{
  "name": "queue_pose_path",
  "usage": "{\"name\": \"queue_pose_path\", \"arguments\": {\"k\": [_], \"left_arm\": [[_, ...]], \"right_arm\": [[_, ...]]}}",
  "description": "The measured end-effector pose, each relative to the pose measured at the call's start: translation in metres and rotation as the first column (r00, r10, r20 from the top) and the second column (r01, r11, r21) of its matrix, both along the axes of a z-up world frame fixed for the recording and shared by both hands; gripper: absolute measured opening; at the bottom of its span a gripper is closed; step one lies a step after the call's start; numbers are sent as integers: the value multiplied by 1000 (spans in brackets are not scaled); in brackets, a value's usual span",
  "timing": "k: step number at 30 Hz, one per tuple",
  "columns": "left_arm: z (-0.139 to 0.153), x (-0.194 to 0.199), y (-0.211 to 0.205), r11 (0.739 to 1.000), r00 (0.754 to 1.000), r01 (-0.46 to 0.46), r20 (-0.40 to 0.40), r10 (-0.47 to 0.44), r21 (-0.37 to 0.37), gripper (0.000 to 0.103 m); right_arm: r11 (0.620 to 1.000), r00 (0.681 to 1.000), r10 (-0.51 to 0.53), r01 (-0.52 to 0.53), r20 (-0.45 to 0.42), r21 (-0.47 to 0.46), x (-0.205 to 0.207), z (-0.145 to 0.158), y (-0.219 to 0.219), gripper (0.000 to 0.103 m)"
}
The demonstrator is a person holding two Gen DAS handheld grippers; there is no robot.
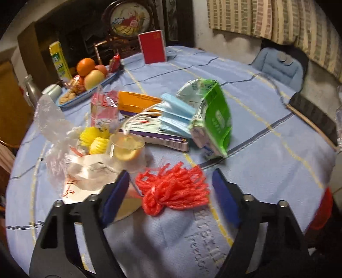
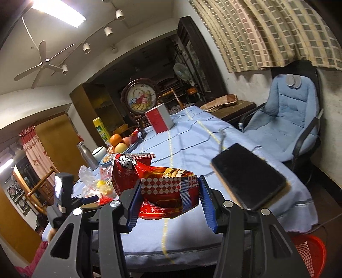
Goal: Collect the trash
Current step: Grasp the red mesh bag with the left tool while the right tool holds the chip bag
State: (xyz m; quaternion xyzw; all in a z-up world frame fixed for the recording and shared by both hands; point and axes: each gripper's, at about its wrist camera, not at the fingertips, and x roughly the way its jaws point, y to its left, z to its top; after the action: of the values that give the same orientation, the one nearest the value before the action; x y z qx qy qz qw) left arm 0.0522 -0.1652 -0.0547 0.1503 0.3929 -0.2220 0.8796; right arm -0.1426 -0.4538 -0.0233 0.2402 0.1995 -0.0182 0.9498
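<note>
The left gripper (image 1: 171, 190) tilts steeply down, jaws apart and gripping nothing — the right gripper (image 2: 170, 201) points shallower, its jaws clamped

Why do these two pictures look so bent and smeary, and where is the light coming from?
Both views are fisheye, so the edges curve and the corners go black. Left wrist view: motion blur smears the green packet and the left gripper's fingers. Right wrist view: sharper, though the ceiling light glares white at top left.

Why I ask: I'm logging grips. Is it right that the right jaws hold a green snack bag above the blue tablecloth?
Not quite: the snack bag in the right gripper is red, as the right wrist view shows. It is indeed above the blue tablecloth.
</note>
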Motion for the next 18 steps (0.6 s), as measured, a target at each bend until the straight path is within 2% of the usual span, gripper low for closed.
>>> {"name": "queue_pose_path", "arguments": {"k": [1, 3, 5, 9, 12, 13, 14, 16, 18], "left_arm": [[-1, -2, -1, 1000, 999, 20, -26, -21, -14, 48], [1, -10, -2, 1000, 1000, 21, 2, -21, -2, 45], [5, -18, -4, 999, 999, 42, 4, -42, -16, 37], [17, -35, -7, 995, 998, 70, 7, -70, -76, 34], [21, -47, -14, 994, 996, 89, 32, -87, -71, 35], [20, -48, -18, 996, 996, 76, 45, -74, -47, 40], [16, -47, -21, 998, 997, 57, 54, -56, -16, 56], [10, -43, -24, 1000, 996, 16, 82, -17, 15, 79], [5, -38, -23, 998, 992, -34, 119, 27, 56, 80]], "right_arm": [[1000, 1000, -7, 7, -2, 4, -3, -1, -3, 50], [1000, 1000, -19, 19, -7, 20, -10, -3, -12, 50], [999, 999, -35, 35, -11, 30, -18, -5, -20, 50], [996, 996, -89, 89, -19, 19, -44, -7, -34, 50], [992, 992, -122, 123, -24, 20, -62, -9, -43, 50], [991, 992, -128, 128, -24, 23, -67, -10, -46, 50], [991, 991, -133, 134, -26, 23, -74, -12, -48, 50], [990, 989, -143, 143, -28, 17, -82, -13, -50, 50], [989, 989, -146, 147, -31, 12, -89, -16, -51, 50]]}}
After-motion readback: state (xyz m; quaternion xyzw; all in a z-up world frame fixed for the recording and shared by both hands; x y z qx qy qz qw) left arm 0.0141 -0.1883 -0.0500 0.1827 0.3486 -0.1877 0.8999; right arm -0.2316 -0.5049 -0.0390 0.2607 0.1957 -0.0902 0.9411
